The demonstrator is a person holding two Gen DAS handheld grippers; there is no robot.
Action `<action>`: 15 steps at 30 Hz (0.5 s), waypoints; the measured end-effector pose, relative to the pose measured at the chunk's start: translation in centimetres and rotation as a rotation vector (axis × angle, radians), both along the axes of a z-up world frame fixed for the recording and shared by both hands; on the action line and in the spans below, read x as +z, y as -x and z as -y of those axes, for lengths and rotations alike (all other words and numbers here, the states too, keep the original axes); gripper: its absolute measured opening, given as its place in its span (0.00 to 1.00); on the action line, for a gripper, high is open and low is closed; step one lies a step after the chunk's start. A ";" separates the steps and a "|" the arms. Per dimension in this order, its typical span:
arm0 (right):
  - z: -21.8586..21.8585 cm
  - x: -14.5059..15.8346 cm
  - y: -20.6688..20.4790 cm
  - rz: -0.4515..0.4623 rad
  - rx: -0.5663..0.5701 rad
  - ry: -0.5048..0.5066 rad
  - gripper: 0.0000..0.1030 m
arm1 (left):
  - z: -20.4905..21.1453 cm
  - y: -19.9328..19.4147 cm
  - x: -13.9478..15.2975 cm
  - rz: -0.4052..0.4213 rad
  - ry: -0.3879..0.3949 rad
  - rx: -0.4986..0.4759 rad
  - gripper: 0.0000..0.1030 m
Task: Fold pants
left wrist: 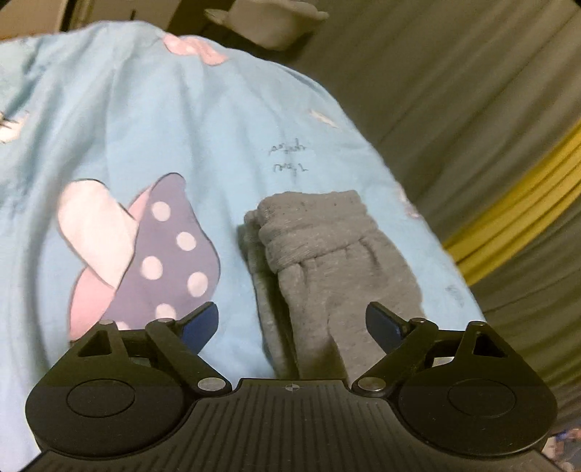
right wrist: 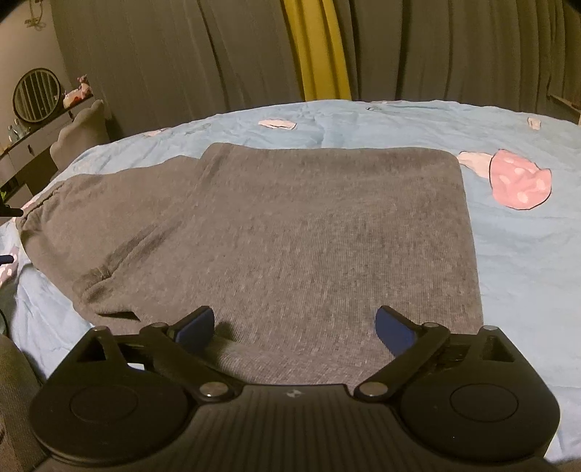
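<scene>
Grey sweatpants (right wrist: 290, 232) lie folded on a light blue bedsheet (right wrist: 526, 254), a doubled panel on the right and the waistband end (right wrist: 40, 210) trailing off to the left. My right gripper (right wrist: 294, 326) hovers over the near edge of the folded panel, open, pads clear of the cloth. In the left wrist view the gathered elastic waistband end of the pants (left wrist: 326, 247) lies near the bed's edge. My left gripper (left wrist: 292, 325) is above it, open, with the grey cloth below the gap and not pinched.
The sheet (left wrist: 145, 119) carries pink and purple cartoon prints (left wrist: 163, 254). Grey curtains (right wrist: 181, 54) with a yellow strip (right wrist: 319, 51) hang behind the bed. A dresser with a round mirror (right wrist: 36, 94) stands at the left. A pale tub (left wrist: 268, 21) sits beyond the bed.
</scene>
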State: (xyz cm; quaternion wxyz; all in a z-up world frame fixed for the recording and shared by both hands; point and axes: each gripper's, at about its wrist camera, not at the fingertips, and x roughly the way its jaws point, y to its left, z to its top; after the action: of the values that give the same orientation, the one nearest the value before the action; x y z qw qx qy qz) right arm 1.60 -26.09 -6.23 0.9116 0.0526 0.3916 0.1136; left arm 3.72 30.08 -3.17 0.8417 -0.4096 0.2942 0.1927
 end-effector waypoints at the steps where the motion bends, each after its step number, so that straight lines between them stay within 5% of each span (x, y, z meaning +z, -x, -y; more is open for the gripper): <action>1: -0.1 0.0 0.0 0.000 0.000 0.005 0.94 | -0.2 -0.1 -0.2 0.016 0.008 -0.015 0.86; 6: -0.1 -0.1 0.0 0.001 -0.003 0.002 0.95 | -1.1 -1.9 -2.1 0.062 0.074 -0.094 0.75; 8: -0.2 -0.1 0.0 0.002 -0.003 0.007 0.95 | -1.6 -2.6 -3.1 0.073 0.124 -0.127 0.58; 11: -0.4 -0.1 0.0 0.007 -0.007 0.015 0.95 | -2.1 -3.3 -3.7 0.001 0.113 -0.133 0.49; 15: -0.3 -0.1 0.0 0.007 -0.010 0.015 0.96 | -3.1 -1.7 -4.4 0.030 0.196 -0.091 0.50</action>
State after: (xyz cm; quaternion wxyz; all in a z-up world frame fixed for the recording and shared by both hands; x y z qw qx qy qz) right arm 1.59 -25.78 -6.36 0.9139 0.0470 0.3889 0.1064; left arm 5.43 33.21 -7.62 0.8098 -0.4791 0.3174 0.1182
